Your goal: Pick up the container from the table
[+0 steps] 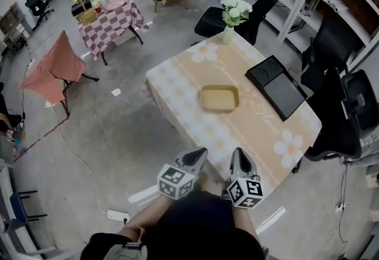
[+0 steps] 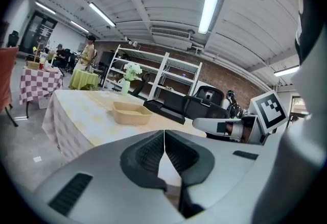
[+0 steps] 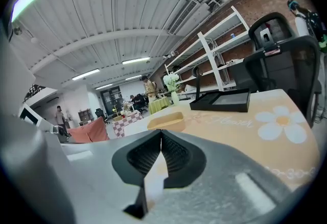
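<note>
The container (image 1: 219,98) is a shallow tan rectangular tray, empty, lying near the middle of the flowered table (image 1: 177,99). It also shows ahead in the left gripper view as the container (image 2: 131,113) and in the right gripper view as the container (image 3: 165,121). My left gripper (image 1: 202,152) and right gripper (image 1: 237,152) hang side by side just short of the table's near edge, both well short of the container. Each has its jaws pressed together with nothing between them.
A black flat case (image 1: 277,86) lies right of the container and a vase of white flowers (image 1: 233,16) stands at the table's far end. Black office chairs (image 1: 331,81) crowd the right side. A checkered table (image 1: 109,19) and a pink-draped chair (image 1: 56,69) stand far left.
</note>
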Available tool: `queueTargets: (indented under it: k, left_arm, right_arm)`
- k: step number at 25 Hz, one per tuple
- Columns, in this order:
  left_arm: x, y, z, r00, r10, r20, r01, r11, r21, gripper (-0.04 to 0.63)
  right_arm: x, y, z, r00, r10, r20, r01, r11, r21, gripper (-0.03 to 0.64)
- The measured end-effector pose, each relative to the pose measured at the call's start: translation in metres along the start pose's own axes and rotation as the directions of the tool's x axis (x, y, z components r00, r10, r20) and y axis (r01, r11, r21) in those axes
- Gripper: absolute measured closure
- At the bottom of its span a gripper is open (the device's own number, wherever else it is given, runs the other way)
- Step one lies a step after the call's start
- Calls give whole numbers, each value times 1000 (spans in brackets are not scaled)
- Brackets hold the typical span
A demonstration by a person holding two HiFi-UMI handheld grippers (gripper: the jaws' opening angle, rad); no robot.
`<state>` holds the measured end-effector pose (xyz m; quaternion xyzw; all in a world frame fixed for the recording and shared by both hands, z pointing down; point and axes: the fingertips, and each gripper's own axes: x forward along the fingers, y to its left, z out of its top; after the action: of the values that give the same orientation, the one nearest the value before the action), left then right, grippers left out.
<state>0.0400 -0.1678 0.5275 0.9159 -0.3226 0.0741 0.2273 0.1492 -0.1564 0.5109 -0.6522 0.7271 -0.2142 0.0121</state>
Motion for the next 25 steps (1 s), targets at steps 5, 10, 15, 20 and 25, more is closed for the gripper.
queueTargets:
  k: [5, 10, 15, 20, 25]
  left_arm:
    - [16, 10, 3, 1000, -6, -13, 6, 1000, -2, 584]
    - [33, 21, 8, 1000, -18, -13, 19, 1000, 17, 584]
    - [34, 18, 11, 999, -35, -26, 36, 999, 38, 584]
    - [33, 18, 9, 998, -44, -38, 45, 998, 33, 584]
    - [39, 24, 13, 995, -80, -59, 82, 996, 26, 584]
  right_arm:
    - [16, -10, 10, 1000, -24, 19, 23, 999, 24, 611]
    - [25, -19, 9, 998, -61, 29, 60, 997, 53, 611]
    - [23, -20, 4, 997, -71, 33, 68, 993, 91, 611]
    - [22, -24, 6, 994, -97, 60, 90, 990, 111, 611]
    - [26, -26, 8, 988, -142, 66, 132, 982, 137, 611]
